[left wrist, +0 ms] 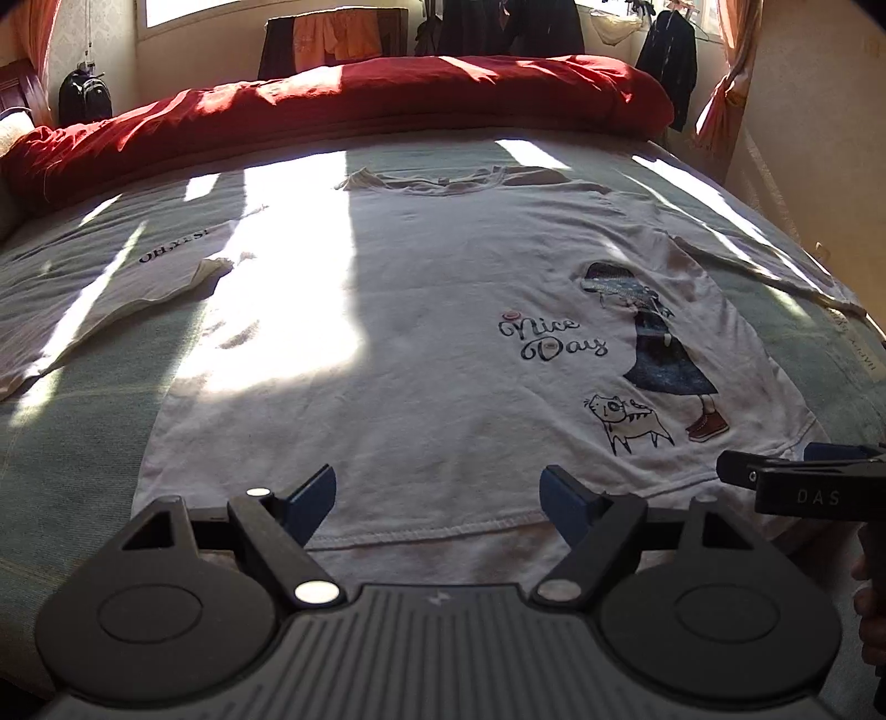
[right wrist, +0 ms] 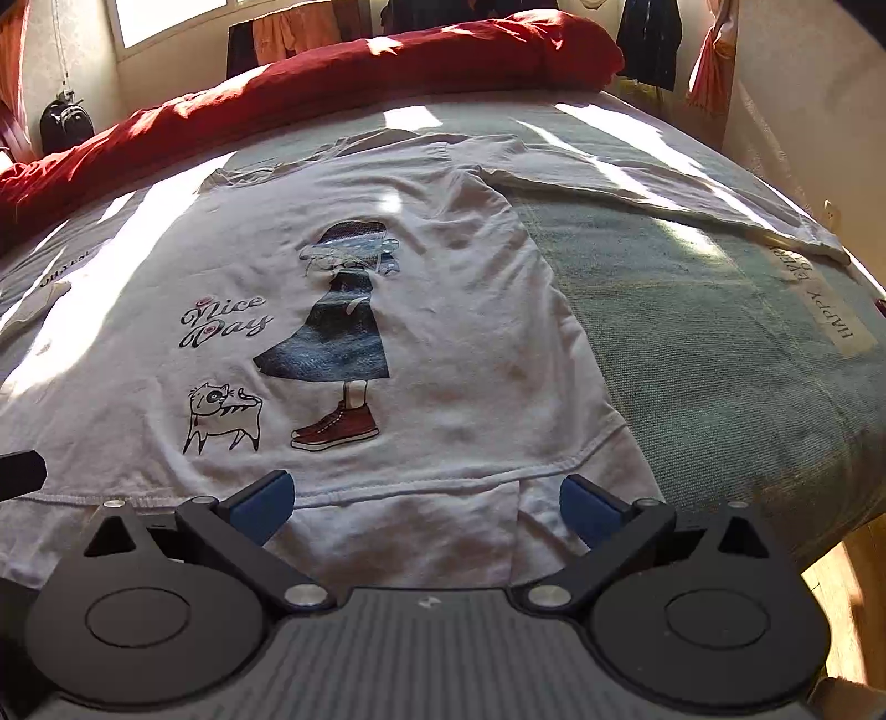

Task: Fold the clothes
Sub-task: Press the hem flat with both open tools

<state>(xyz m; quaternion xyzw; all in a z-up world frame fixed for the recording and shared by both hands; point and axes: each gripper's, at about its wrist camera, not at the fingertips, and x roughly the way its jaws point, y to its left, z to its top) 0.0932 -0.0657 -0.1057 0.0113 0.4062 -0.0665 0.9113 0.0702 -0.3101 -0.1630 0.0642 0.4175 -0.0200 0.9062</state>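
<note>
A white long-sleeved shirt point(left wrist: 443, 310) point(right wrist: 454, 266) with a "Nice Day" print, a girl and a cat lies spread flat, front up, on the green bed cover point(left wrist: 66, 443) point(right wrist: 692, 343). Its hem faces me and its sleeves reach out to both sides. My left gripper point(left wrist: 437, 498) hovers open over the hem's left half, with nothing between its blue pads. My right gripper point(right wrist: 429, 501) is open too, above the hem's right part near the side slit. The right gripper's black fingers point(left wrist: 797, 482) show at the right edge of the left wrist view.
A rolled red duvet point(left wrist: 343, 105) point(right wrist: 332, 72) lies across the far end of the bed. Dark and orange clothes point(left wrist: 332, 39) hang along the window wall behind it. The bed's right edge drops to a wooden floor point(right wrist: 841, 598). A black backpack point(left wrist: 83, 94) stands at the far left.
</note>
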